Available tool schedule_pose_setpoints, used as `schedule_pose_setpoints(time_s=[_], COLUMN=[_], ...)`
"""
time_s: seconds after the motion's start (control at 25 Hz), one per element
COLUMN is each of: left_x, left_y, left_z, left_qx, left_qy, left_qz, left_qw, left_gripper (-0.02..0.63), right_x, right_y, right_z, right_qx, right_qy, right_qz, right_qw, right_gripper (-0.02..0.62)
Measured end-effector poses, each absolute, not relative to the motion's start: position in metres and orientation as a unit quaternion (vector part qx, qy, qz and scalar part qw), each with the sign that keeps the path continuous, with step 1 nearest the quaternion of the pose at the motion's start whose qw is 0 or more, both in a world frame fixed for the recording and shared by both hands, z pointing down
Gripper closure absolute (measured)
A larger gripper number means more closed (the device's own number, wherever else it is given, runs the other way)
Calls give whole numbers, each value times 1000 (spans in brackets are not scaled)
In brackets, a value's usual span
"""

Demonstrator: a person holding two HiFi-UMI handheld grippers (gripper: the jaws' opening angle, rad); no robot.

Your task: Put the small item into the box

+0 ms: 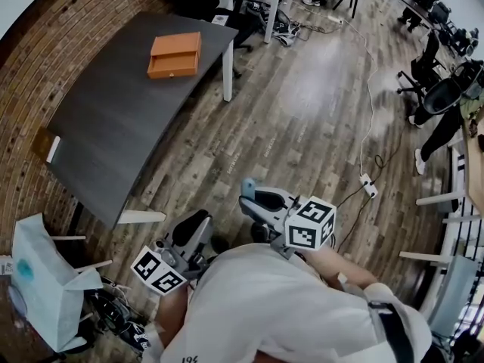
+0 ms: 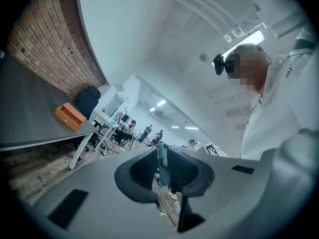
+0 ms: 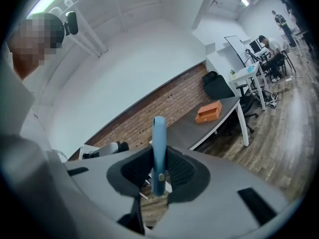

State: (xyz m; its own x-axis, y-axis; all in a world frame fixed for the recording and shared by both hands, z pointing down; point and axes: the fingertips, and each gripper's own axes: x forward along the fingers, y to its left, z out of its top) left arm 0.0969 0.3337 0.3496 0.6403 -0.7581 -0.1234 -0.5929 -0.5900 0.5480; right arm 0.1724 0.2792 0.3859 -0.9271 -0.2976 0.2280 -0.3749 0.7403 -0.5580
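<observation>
Open wooden floor [image 1: 302, 112] lay ahead of both hand-held grippers. The worktop [image 1: 113, 119] edge ran ahead-left, with the orange box [image 1: 175, 54] well beyond, near its far end. The right hand-held gripper [image 3: 158, 156], held close to the chest, clamped a blue strip [image 3: 159, 131] upright. The left hand-held gripper [image 2: 160, 156] stood nearly closed around a teal strip [image 2: 162, 167]; whether it pinched was unclear. The shirt print was unreadable.

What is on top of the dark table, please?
An orange box sits near the far end of the dark table. Its inside does not show in any view, so whether it holds anything cannot be told.
</observation>
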Motion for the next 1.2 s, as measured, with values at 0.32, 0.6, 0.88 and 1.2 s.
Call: schedule_pose_setpoints(time_s=[0.32,0.6,0.88,1.2], left_x=[79,66,52,35], left_y=[335,335,334,337], left_z=[351,351,351,354], left_qx=[875,880,887,895], left_qy=[-380,-366,-348,-328], left_qz=[-180,-180,-177,-171], left_qw=[241,243,246,249], left_gripper=[540,540,540,540], right_x=[152,135,125,107], right_y=[281,283,282,285], right_z=[373,363,370,376], right_qx=[166,164,190,209], right_qy=[-935,-938,-929,-923], right_qz=[309,305,314,323], right_qw=[49,35,34,25], right_gripper=[505,505,505,505])
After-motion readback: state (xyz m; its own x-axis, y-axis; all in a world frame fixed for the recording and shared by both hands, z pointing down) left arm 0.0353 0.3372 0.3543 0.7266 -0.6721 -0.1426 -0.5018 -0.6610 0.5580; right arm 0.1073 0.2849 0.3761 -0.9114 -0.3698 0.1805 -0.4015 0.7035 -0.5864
